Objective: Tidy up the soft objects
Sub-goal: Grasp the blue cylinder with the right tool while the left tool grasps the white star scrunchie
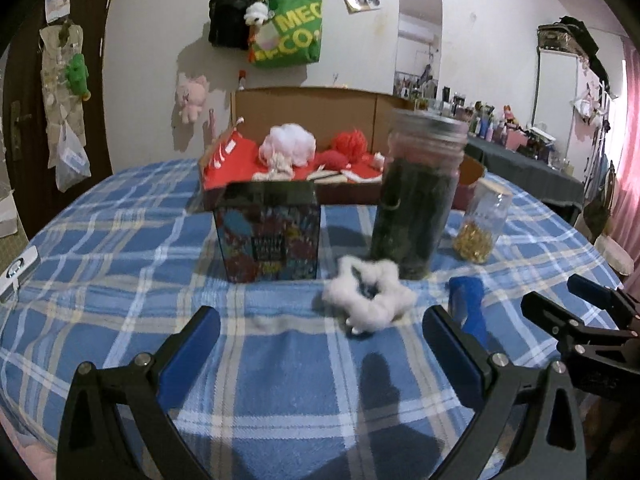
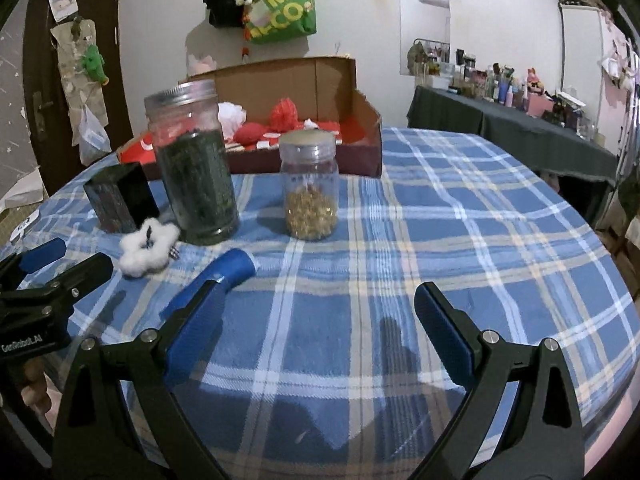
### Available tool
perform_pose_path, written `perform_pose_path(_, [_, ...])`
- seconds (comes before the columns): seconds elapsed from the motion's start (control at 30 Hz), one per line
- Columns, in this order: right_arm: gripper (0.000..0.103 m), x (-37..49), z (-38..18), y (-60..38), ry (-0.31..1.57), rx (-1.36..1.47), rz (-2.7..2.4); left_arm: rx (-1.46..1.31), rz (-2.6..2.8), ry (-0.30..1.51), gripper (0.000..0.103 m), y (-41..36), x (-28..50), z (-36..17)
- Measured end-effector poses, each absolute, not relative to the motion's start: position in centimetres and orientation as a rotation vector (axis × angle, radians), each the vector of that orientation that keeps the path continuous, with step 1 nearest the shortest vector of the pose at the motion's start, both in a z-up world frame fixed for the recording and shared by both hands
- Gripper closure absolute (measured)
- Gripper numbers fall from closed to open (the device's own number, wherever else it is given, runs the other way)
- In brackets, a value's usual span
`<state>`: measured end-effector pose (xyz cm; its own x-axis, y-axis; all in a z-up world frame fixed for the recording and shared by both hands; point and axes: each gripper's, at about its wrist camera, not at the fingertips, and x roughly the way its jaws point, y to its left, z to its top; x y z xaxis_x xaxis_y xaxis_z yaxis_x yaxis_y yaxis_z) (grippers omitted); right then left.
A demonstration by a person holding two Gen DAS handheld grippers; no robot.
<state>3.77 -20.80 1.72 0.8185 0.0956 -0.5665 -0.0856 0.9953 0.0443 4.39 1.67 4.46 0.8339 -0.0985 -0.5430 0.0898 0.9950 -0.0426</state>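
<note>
Both tongs, left (image 1: 320,344) and right (image 2: 316,320), gape wide near the white scrunchie (image 1: 368,298).

The left tool (image 1: 321,344) hovered low with its jaws spread wide, the two blue-padded fingers (image 1: 188,354) well apart and nothing between them. The right tool (image 2: 316,332) sat in the same pose — black arms splayed, blue pads facing each other across an empty gap. The two were side by side and level: in the left wrist view the right tool (image 1: 576,304) showed at the right edge, and in the right wrist view the left tool (image 2: 60,264) showed at the left edge — both pointing forward. Neither tool touched the other.
</note>
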Motion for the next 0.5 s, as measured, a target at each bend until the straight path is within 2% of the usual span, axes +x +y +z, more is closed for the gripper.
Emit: perform_pose_path(0.5, [0.006,6.2,1.4,-20.3,0.713,0.125,0.269,-0.01,-0.177,0.668,0.0,1.9,6.4,4.1])
